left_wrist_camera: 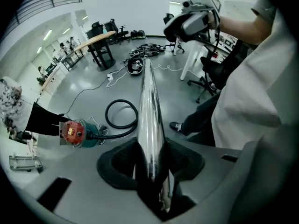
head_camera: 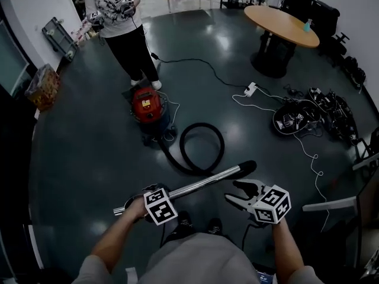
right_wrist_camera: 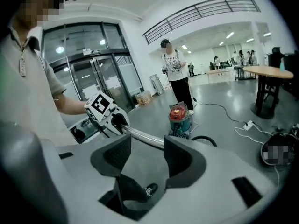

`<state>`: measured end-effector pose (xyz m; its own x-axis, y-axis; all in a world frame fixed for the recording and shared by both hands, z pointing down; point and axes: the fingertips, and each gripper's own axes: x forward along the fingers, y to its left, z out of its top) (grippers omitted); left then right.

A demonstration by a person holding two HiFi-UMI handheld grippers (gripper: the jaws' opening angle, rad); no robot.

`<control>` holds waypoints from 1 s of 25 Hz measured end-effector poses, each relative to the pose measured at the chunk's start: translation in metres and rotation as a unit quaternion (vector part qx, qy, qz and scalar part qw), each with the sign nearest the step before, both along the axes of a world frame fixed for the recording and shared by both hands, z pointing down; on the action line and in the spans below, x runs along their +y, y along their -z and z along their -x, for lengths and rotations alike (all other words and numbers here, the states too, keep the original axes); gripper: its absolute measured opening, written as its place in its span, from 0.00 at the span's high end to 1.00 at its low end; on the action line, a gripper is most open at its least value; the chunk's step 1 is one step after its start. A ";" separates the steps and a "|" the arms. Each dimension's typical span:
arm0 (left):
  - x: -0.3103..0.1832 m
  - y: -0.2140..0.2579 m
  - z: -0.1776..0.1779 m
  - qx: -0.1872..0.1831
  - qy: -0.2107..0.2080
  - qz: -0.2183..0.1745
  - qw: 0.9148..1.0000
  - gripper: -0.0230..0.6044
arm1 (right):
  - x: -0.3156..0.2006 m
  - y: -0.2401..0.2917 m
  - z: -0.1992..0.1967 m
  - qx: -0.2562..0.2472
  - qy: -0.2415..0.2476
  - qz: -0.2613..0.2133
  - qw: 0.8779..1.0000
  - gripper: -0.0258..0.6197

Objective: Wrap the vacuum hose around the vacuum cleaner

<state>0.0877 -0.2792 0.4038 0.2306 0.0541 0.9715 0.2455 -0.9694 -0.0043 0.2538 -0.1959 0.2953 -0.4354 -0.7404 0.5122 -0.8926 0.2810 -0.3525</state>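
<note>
The red and teal vacuum cleaner [head_camera: 145, 106] stands on the dark floor. Its black hose [head_camera: 201, 148] lies in a loop to the right of it. The hose ends in a chrome wand [head_camera: 204, 183] that slants across in front of me. My left gripper [head_camera: 137, 205] is shut on the wand's near end; in the left gripper view the wand [left_wrist_camera: 149, 101] runs straight out between the pads of the left gripper [left_wrist_camera: 150, 160]. My right gripper [head_camera: 234, 193] is open just under the wand's far end and apart from it. Nothing lies between the jaws of the right gripper [right_wrist_camera: 147, 155], and the wand [right_wrist_camera: 142, 136] passes beyond them.
A person [head_camera: 121, 16] stands just behind the vacuum cleaner. A power strip [head_camera: 250, 89] with white cables lies to the right, next to a pile of black gear [head_camera: 314, 114]. A round wooden table [head_camera: 281, 23] stands at the far right, and a box [head_camera: 42, 86] at the left wall.
</note>
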 end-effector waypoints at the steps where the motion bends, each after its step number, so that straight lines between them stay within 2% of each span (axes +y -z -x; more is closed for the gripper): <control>1: -0.007 -0.003 0.001 0.010 0.015 0.003 1.000 0.70 | -0.009 -0.001 0.007 -0.006 -0.012 -0.001 1.000 0.62; 3: -0.018 -0.010 0.005 0.026 0.048 0.016 0.998 0.70 | -0.029 -0.004 0.021 -0.008 -0.032 -0.004 0.999 0.73; 4: -0.022 -0.014 0.007 0.032 0.067 0.023 0.997 0.70 | -0.039 -0.007 0.030 -0.011 -0.036 -0.003 0.999 0.76; 7: -0.030 -0.020 0.015 0.049 0.108 0.041 0.992 0.70 | -0.069 -0.024 0.056 -0.046 -0.055 0.011 0.997 0.76; 9: -0.034 -0.023 0.021 0.059 0.121 0.049 0.990 0.70 | -0.089 -0.038 0.064 -0.091 -0.099 0.021 0.991 0.76; 12: -0.037 -0.027 0.031 0.073 0.142 0.065 0.985 0.70 | -0.111 -0.062 0.073 -0.172 -0.167 0.035 0.970 0.76; 14: -0.039 -0.026 0.034 0.085 0.165 0.080 0.979 0.70 | -0.120 -0.074 0.071 -0.209 -0.220 0.034 0.952 0.74; 16: -0.044 -0.021 0.038 0.100 0.194 0.094 0.971 0.70 | -0.131 -0.079 0.072 -0.252 -0.263 0.030 0.931 0.62; 18: -0.051 -0.015 0.041 0.115 0.222 0.109 0.962 0.70 | -0.143 -0.080 0.087 -0.288 -0.267 0.033 0.919 0.59; 21: -0.056 -0.003 0.040 0.136 0.253 0.126 0.950 0.69 | -0.161 -0.075 0.113 -0.315 -0.247 0.038 0.916 0.57; 25: -0.058 0.014 0.036 0.162 0.267 0.123 0.942 0.69 | -0.187 -0.067 0.132 -0.340 -0.233 0.034 0.910 0.57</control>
